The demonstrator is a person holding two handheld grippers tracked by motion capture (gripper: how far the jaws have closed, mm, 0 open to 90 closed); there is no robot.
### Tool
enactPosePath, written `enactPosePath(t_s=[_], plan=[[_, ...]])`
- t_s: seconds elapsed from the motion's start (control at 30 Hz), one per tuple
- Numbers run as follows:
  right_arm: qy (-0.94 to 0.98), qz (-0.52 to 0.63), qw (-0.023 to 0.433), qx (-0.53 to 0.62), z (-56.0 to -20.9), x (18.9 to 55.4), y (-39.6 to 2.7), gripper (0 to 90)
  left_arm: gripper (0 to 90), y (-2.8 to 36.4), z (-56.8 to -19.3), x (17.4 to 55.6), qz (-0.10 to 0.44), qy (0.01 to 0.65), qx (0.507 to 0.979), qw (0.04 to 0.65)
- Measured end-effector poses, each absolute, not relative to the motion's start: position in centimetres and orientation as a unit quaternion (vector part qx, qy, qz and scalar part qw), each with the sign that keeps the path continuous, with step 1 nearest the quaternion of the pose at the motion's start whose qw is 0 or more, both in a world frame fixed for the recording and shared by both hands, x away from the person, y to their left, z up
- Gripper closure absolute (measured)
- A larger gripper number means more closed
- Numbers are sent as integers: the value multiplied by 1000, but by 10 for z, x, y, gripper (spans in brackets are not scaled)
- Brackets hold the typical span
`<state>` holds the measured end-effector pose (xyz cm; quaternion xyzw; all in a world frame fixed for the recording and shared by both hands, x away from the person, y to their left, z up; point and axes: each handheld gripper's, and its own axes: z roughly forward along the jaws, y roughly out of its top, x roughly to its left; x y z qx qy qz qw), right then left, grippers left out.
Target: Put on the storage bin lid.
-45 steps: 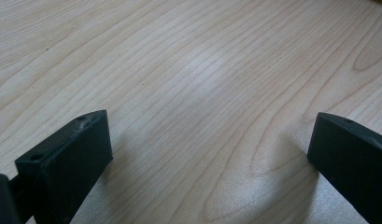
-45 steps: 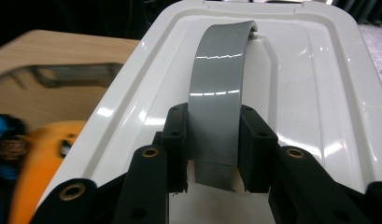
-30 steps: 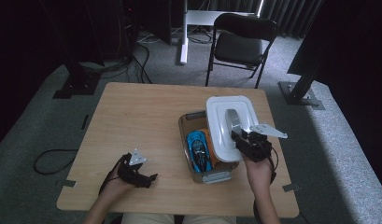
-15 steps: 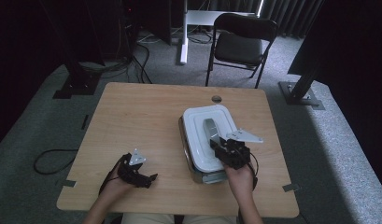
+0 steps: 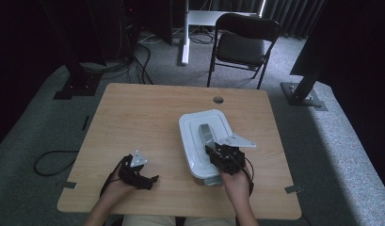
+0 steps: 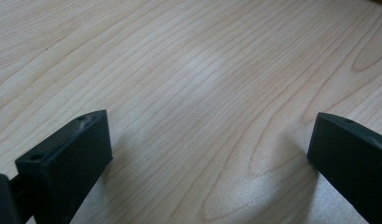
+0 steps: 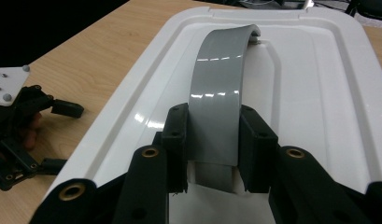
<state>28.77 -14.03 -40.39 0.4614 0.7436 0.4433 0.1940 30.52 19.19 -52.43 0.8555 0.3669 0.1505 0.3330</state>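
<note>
Jaws of my right gripper point(image 7: 212, 140) held the grey handle point(image 7: 216, 88), its long axis running toward 12 o'clock on the white lid point(image 5: 192, 141), while my left gripper point(image 5: 138, 175) rested wide open at 9 o'clock.

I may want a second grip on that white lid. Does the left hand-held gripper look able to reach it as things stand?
Probably yes. The left hand-held gripper rests open on bare table, with only clear wood between it and the white lid. The right hand-held gripper already clamps the grey handle, so only the near edge is free.
</note>
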Motion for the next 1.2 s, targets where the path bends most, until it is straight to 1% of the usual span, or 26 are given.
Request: enactPosePath(t_s=[0.03,0.07,0.1,0.2,0.23,0.33,0.43,0.47,0.5,0.53,0.57,0.63,0.77,0.9,0.97,1.1,1.2], plan=[[741,446,194,462,-405,287,-142,662,4,192,-524,305,150,366,856,333],[740,452,187,462,-405,287,-143,617,4,191,-524,305,150,365,857,332],[737,458,182,463,-406,287,-145,591,4,191,-524,305,150,365,857,333],[734,464,183,461,-402,286,-149,481,4,189,-524,306,151,367,855,333],[732,466,188,460,-400,286,-150,454,4,188,-524,307,151,368,855,333],[726,470,205,458,-396,285,-156,332,5,184,-523,309,154,368,856,329],[717,467,229,465,-395,289,-165,195,4,181,-520,312,158,367,856,328],[718,465,229,465,-395,291,-168,144,4,180,-518,313,158,367,855,330],[720,463,229,464,-396,293,-172,127,5,179,-516,314,159,367,855,330],[716,463,234,467,-396,294,-176,145,5,177,-514,315,158,366,855,331],[716,457,242,469,-397,296,-179,130,4,176,-513,317,160,366,855,332],[712,452,263,468,-396,299,-185,131,5,172,-510,319,163,362,856,330],[700,461,272,473,-395,304,-199,131,5,163,-507,324,164,356,858,331],[692,452,292,481,-397,309,-211,130,5,150,-505,329,163,347,862,331],[684,439,308,496,-404,318,-228,128,5,144,-503,331,163,344,862,334],[671,416,321,523,-418,329,-248,126,5,134,-499,336,165,341,860,341],[665,406,317,541,-433,336,-261,126,4,128,-498,340,165,340,860,344]])
